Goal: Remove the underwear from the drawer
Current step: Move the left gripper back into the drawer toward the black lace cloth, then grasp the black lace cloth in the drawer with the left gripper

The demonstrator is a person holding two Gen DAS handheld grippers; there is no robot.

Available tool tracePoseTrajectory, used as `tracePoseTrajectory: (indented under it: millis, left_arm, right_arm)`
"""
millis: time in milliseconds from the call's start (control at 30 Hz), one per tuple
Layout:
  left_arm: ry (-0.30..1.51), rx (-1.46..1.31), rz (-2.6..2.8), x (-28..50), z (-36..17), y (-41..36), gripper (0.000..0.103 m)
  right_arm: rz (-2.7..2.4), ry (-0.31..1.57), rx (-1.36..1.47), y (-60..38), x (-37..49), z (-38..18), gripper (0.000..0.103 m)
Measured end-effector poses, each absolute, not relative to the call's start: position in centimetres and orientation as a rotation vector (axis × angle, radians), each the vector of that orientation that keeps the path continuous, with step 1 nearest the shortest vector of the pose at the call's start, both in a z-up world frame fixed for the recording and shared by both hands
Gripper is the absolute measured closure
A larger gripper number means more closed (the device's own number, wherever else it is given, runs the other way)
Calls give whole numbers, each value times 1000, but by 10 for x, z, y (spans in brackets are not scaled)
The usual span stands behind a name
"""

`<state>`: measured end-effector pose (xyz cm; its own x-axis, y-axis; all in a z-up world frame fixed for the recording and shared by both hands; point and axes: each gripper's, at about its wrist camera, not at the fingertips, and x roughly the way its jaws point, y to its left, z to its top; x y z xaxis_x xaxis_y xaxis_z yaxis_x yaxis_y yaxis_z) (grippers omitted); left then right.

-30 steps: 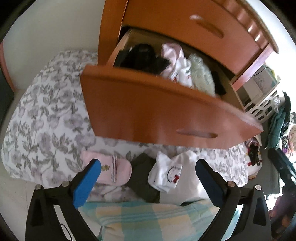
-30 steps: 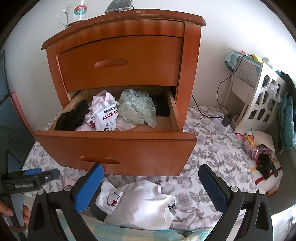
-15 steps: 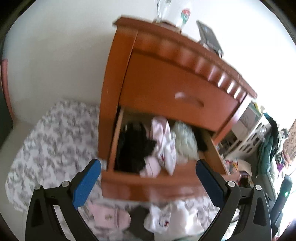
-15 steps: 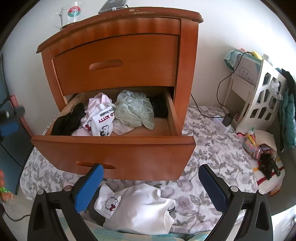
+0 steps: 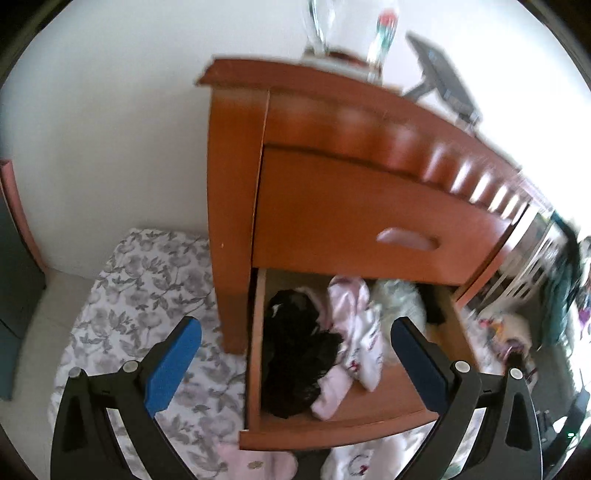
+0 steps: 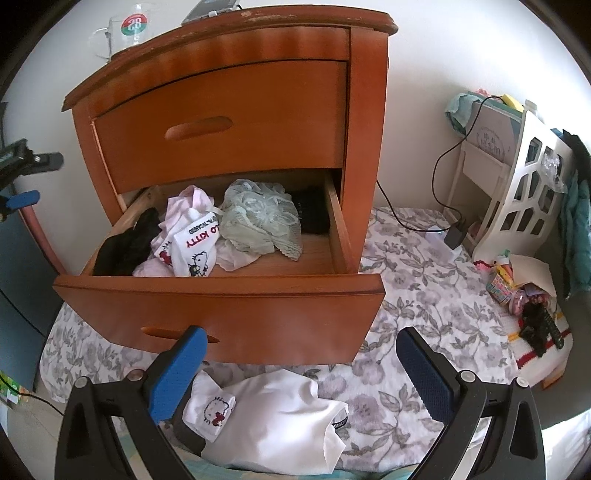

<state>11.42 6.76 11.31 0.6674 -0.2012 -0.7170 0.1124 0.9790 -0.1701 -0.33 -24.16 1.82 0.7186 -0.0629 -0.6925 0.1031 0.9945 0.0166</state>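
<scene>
both grippers hang empty, fingers spread: left gripper (image 5: 293,354) above the open drawer (image 6: 221,306), right gripper (image 6: 299,369) before its front. inside lies crumpled underwear: black lace (image 6: 127,245) at left, white cartoon-print (image 6: 194,245) mid, pale green lace (image 6: 258,219) beside it.

In the right wrist view, a white garment (image 6: 195,246) in the open drawer (image 6: 221,299) carries red letters reading "LO KITTY", seen upside down, with a smaller black line beside it too small to read. The glass mug (image 6: 125,31) on top of the nightstand (image 6: 236,74) bears a round red and green badge with the number "28". The left wrist view is too blurred to read anything.
</scene>
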Motion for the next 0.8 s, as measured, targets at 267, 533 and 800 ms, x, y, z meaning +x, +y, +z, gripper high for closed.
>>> tracePoseTrajectory:
  millis: [267, 533, 800]
  left_arm:
    - [1024, 16, -201, 153, 70, 35, 1]
    - [1214, 134, -229, 177, 24, 8, 16]
    - [1296, 213, -223, 185, -2, -8, 27]
  right_arm:
    - [-91, 781, 64, -247, 4, 10, 0]
    - [-102, 794, 72, -252, 10, 3, 0]
    - [-95, 803, 71, -250, 13, 0, 0]
